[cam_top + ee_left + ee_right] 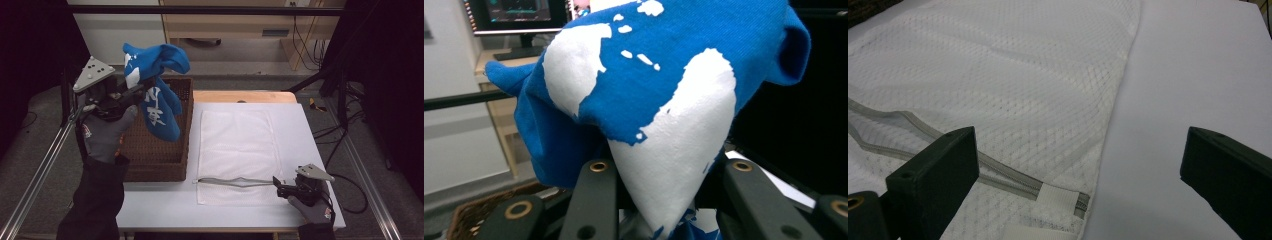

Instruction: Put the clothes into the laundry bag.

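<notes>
Two grippers: both are showing in the high view, one in each gloved hand.
Left gripper (pixel 134 91): it is clenching a bunched part of the blue garment (pixel 156 95) and holding it up in the air.
Garment position: it is hanging above the brown wicker basket (pixel 150 152), with its lower end dangling over the basket's inside and white print showing on the blue cloth.
Left gripper view: the jaws are pressing on the cloth from both sides, blue and white fabric bulging above them.
Right gripper (pixel 276 182): its jaws are standing apart, gripping nothing, hovering at the near right corner of the white mesh bag (pixel 235 142).
Mesh bag: it is lying flat on the white table (pixel 305 135), just right of the basket, its grey zipper (pixel 232 181) running along the near edge.
</notes>
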